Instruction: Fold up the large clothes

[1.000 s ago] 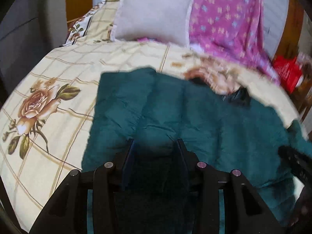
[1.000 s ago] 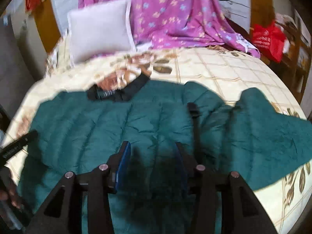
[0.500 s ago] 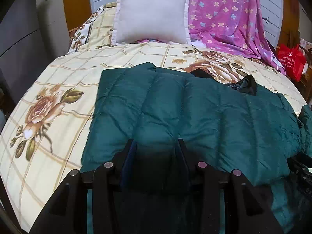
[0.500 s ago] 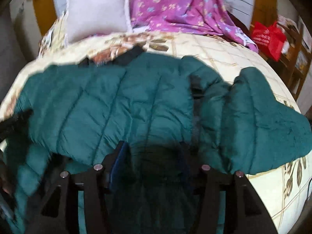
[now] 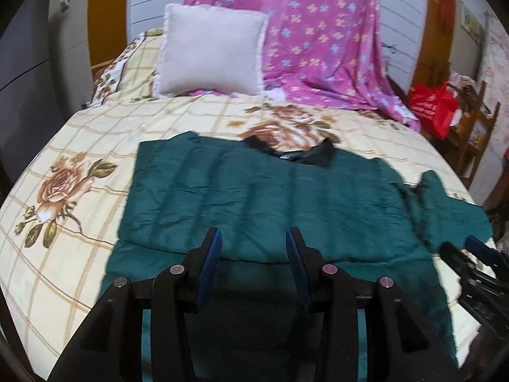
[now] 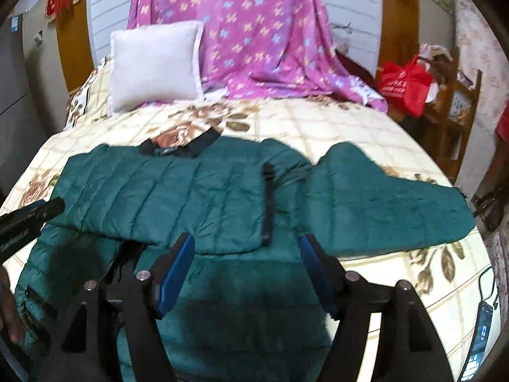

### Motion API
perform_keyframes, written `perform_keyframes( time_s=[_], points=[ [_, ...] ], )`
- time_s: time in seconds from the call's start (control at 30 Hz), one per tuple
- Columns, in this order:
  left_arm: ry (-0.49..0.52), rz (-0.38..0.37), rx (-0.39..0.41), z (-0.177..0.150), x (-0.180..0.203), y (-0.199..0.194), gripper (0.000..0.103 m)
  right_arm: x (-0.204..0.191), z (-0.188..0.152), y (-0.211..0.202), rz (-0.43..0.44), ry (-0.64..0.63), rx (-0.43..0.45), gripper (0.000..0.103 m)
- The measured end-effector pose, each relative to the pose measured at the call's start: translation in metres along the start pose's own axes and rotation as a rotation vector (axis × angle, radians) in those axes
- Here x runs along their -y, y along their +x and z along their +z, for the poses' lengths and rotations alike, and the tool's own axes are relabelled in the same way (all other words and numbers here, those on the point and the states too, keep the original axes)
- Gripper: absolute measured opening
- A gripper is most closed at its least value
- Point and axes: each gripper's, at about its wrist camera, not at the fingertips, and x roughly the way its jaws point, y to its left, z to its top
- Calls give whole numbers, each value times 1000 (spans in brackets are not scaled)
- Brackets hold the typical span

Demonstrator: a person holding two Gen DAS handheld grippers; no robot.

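Observation:
A large dark green quilted jacket [image 5: 261, 197] lies spread on the bed, black collar [image 5: 305, 154] at the far side. Its upper part is folded over the lower part. One sleeve [image 6: 388, 197] stretches out to the right. My left gripper [image 5: 253, 238] is open and empty, hovering above the jacket's near fold. My right gripper [image 6: 246, 248] is open wide and empty, above the jacket near its black zipper strip [image 6: 267, 203]. The right gripper also shows at the right edge of the left wrist view [image 5: 470, 264], the left gripper at the left edge of the right wrist view [image 6: 28, 219].
The bed has a cream floral checked sheet [image 5: 79, 165]. A white pillow [image 5: 210, 54] and a purple flowered blanket [image 5: 321, 38] lie at the headboard. A red bag [image 6: 404, 86] sits on a wooden stand at the right. A phone [image 6: 480, 334] lies at the bed's near right edge.
Both grippers have opened, let go of the jacket and pulled back and up. The folded upper part now lies flat over the lower part.

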Motion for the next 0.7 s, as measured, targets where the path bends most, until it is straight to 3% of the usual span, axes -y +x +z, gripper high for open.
perform_keyframes(
  time_s=[0.4, 0.7],
  points=[
    [-9, -15, -34, -12, 42, 9, 23, 37, -5, -2, -21, 57, 5, 73],
    [-17, 1, -48, -16, 50, 16, 23, 43, -8, 2, -19, 67, -10, 74]
  ],
)
